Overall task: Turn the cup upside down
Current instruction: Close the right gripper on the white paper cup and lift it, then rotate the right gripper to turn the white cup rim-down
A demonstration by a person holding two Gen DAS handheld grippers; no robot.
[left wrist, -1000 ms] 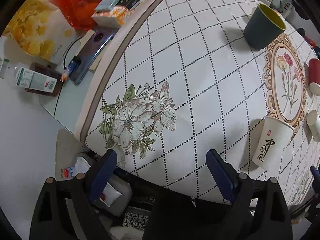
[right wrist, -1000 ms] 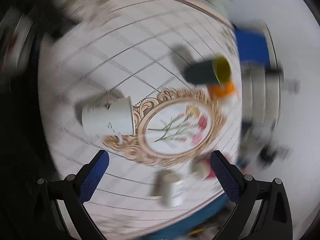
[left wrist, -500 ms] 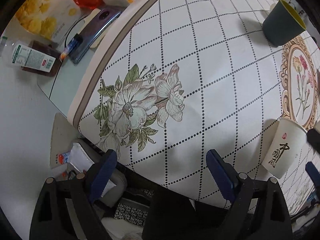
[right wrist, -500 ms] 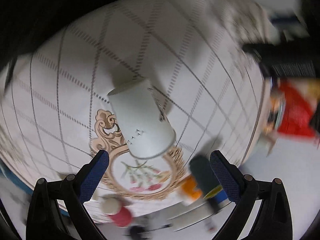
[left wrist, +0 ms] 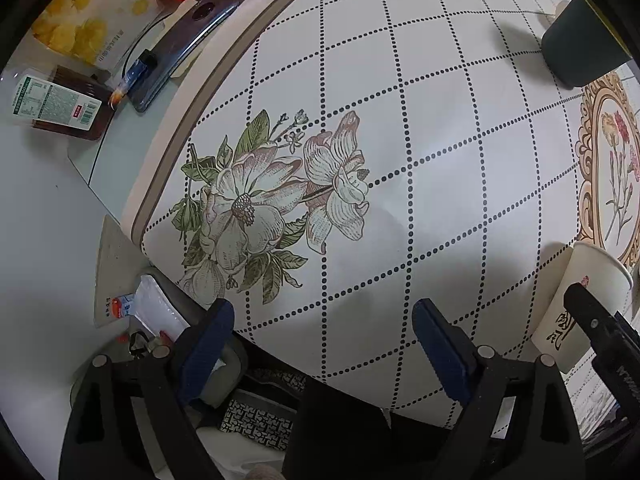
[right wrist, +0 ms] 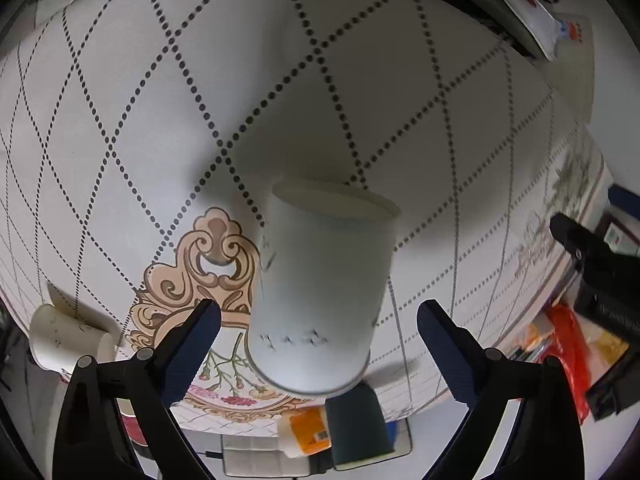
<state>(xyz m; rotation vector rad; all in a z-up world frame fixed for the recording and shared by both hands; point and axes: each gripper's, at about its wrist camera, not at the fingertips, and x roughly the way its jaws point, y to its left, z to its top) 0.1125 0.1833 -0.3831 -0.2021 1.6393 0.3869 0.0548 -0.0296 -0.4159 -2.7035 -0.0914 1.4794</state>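
A white paper cup [right wrist: 320, 292] with black characters stands upright on the patterned tablecloth; the right wrist view is rolled over, so it looks inverted there. My right gripper [right wrist: 318, 336] is open, its blue pads on either side of the cup and apart from it. The same cup [left wrist: 580, 312] shows at the right edge of the left wrist view, with a black part of the right gripper in front of it. My left gripper [left wrist: 324, 340] is open and empty over the table's near edge.
A dark green cup [left wrist: 580, 48] stands at the far right, also seen in the right wrist view [right wrist: 356, 432]. Another paper cup [right wrist: 68, 340] lies at the left. A phone [left wrist: 176, 52], a bottle [left wrist: 56, 104] and snack bags sit beyond the cloth's left edge.
My right gripper has rolled over and closed in on the white cup, which now sits between its open jaws. My left gripper has drifted left and nearer the table edge.
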